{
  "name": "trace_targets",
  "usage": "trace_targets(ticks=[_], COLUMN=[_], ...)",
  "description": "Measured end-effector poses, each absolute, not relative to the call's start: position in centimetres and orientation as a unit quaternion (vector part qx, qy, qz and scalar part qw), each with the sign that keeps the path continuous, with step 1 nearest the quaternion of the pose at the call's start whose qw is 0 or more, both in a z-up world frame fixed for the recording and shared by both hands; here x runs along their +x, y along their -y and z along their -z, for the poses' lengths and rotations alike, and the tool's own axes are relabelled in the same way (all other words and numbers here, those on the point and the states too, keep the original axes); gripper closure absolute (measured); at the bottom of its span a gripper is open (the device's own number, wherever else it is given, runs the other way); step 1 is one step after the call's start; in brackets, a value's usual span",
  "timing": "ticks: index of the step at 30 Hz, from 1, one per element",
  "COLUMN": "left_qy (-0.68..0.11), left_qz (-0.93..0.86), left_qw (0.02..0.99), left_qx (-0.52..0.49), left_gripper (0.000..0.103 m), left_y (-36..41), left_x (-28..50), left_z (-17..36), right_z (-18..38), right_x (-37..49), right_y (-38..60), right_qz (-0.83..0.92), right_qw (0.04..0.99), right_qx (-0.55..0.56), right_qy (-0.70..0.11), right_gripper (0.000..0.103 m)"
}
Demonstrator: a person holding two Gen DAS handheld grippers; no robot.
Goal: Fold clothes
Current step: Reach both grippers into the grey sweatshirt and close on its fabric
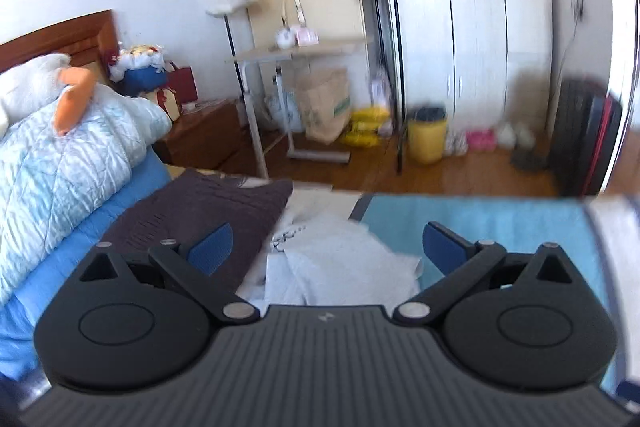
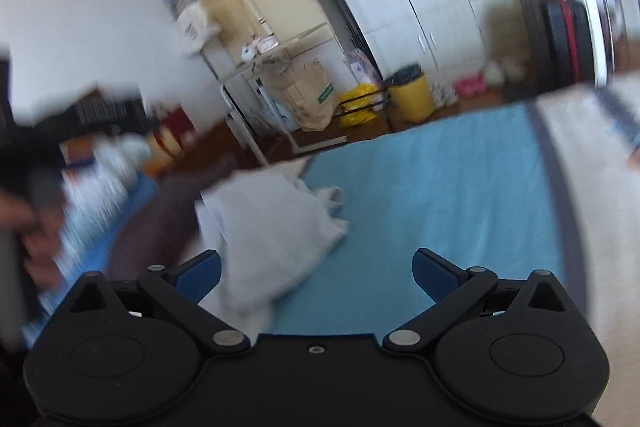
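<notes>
- Hovering above the bed: left gripper (image 1: 327, 249), blue pads spread wide, nothing between them.
- Directly ahead of and below the gap between those pads: crumpled white garment (image 1: 340, 263), lying on the light blue sheet (image 1: 500, 227).
- Just left of the white garment and touching its edge: dark brown garment (image 1: 200, 211), spread flat, partly behind the left-hand blue pad (image 1: 212, 247).
- Further left: pale blue quilt (image 1: 68, 163), bunched up near the wooden headboard (image 1: 76, 35).
- Held over the same sheet: right gripper (image 2: 316, 273), also spread wide and empty.
- Seen from the right wrist: white garment (image 2: 272, 227) ahead and shifted toward the left-hand finger, its near edge reaching down beside that pad; bare sheet (image 2: 440, 187) ahead of the right-hand pad.
- Dark brown garment (image 2: 160, 223) at far left of the white one, heavily blurred.
- At left frame edge of the right wrist view: a blurred hand (image 2: 36, 235) gripping a dark handle; detail not readable.
- Beyond the bed: yellow bin (image 1: 427, 139) on the wooden floor, white wardrobe (image 1: 460, 7) behind it.
</notes>
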State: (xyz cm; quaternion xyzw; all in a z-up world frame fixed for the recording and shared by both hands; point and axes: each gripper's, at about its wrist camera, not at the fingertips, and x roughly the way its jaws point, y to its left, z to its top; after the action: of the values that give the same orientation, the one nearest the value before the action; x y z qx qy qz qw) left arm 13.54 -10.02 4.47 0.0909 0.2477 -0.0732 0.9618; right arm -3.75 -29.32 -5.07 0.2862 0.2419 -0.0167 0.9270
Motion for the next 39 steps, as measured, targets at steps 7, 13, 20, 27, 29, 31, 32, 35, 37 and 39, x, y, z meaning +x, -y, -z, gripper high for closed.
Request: trace_targets(ticks=[7,13,20,27,29,31,32,35,37,39], left_qy=[-0.360,-0.406,-0.476,-0.463,-0.478,-0.495,-0.503,-0.507,-0.502,-0.501], left_qz=[0.010,-0.012,-0.015,0.003,0.003,0.002,0.003,0.026,0.032,0.039], left_qw=[0.932,0.913,0.876,0.879,0.861,0.838,0.826,0.808,0.814,0.811], left_qx=[0.024,0.032,-0.072,-0.116,-0.172,-0.230,-0.256,-0.298,-0.291,-0.301], left_gripper=[0.000,0.000,0.006,0.013,0.013,0.013,0.013,0.017,0.020,0.033], left_y=[8.1,5.4,-0.2,-1.0,-2.1,-3.2,-3.6,-3.7,-3.2,-3.3], left_x=[19.1,21.5,25.9,27.1,28.0,28.7,29.1,29.9,30.4,30.7], left_z=[4.0,9.7,14.3,14.9,16.0,17.3,17.9,18.6,18.7,19.2], right_z=[7.3,9.7,12.0,13.8,14.3,15.0,15.5,18.0,20.1,21.7], right_x=[6.2,11.1,18.7,25.0,26.3,27.6,28.1,30.0,31.2,32.4], right_y=[29.4,30.3,29.1,28.8,29.2,29.7,29.9,30.5,30.3,29.5], right_qz=[-0.029,-0.036,-0.079,-0.080,-0.056,-0.042,-0.044,-0.053,-0.059,-0.077], right_qw=[0.913,0.900,0.877,0.861,0.860,0.855,0.849,0.813,0.784,0.762], right_qx=[0.288,0.312,0.315,0.321,0.322,0.336,0.350,0.414,0.465,0.488], right_qy=[-0.287,-0.301,-0.354,-0.386,-0.392,-0.393,-0.394,-0.406,-0.407,-0.419], right_gripper=[0.000,0.000,0.000,0.000,0.000,0.000,0.000,0.000,0.000,0.006])
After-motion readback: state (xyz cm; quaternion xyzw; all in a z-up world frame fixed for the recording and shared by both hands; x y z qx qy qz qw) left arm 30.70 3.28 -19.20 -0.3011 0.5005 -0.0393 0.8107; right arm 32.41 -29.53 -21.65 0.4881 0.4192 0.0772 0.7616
